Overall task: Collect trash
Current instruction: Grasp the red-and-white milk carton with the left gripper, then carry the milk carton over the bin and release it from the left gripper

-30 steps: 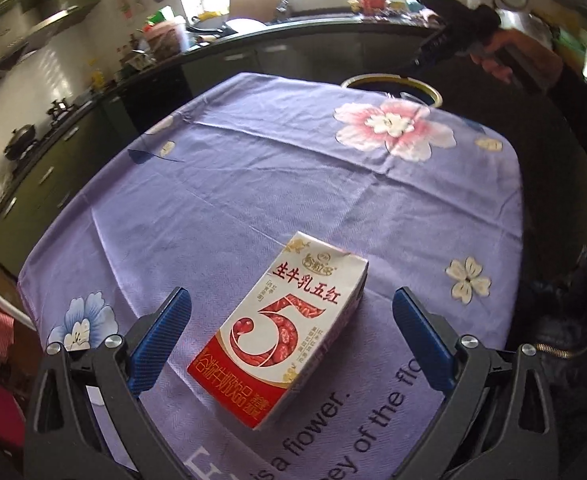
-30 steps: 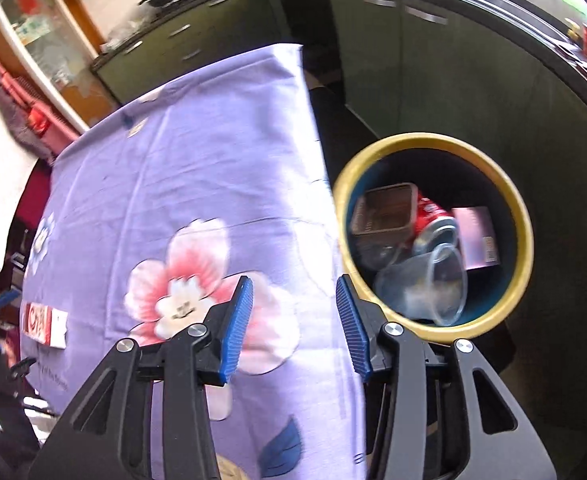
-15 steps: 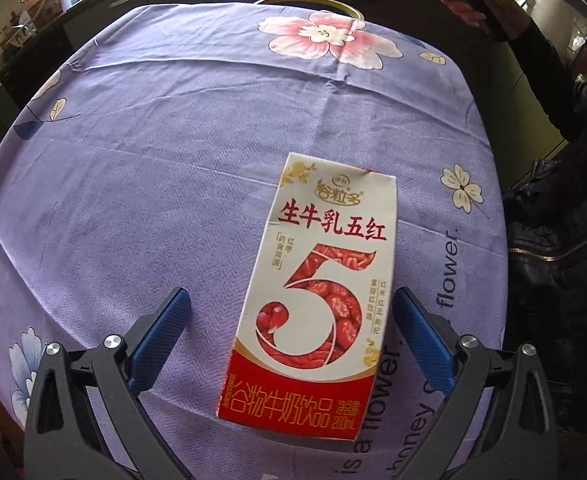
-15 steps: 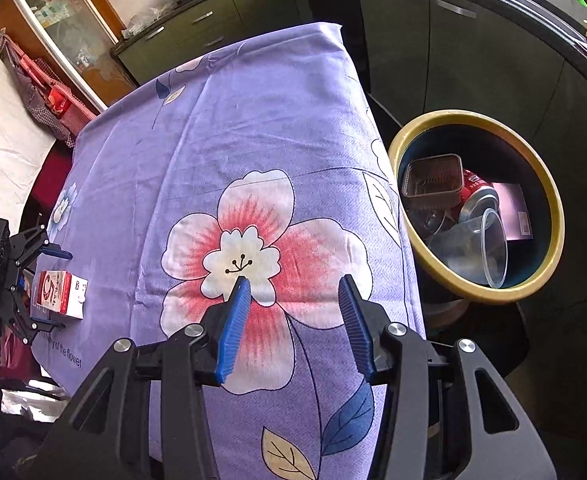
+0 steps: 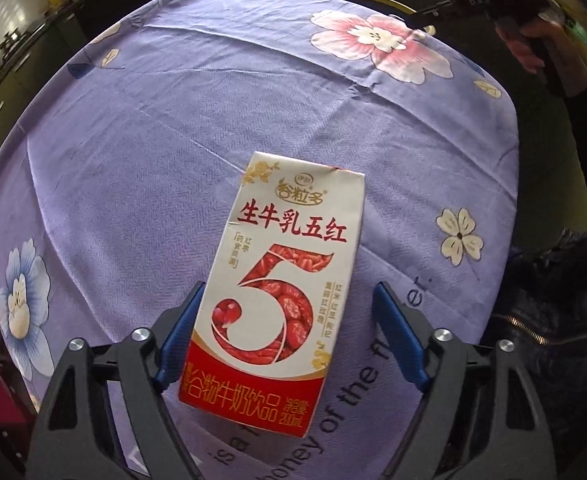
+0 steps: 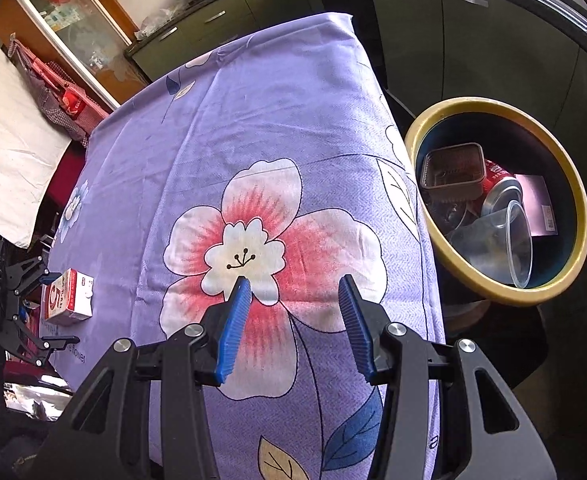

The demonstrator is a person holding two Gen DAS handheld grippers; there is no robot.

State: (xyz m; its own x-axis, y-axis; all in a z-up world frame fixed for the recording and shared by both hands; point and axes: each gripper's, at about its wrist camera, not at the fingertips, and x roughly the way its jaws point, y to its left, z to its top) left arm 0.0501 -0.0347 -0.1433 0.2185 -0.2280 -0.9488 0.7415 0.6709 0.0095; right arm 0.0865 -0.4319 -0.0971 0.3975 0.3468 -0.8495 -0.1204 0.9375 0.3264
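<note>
Our left gripper straddles the milk carton lying on the purple tablecloth, jaws wide, gripping nothing. Our right gripper, half-open and empty, alone sees the yellow-rimmed bin of trash beside the kitchen cabinets.

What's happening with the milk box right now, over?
Left claw open, straddling the milk box lying flat on the tablecloth. Right claw open, empty, over the pink flower. Bin beside the table, already holding trash. Nothing in the way.
</note>
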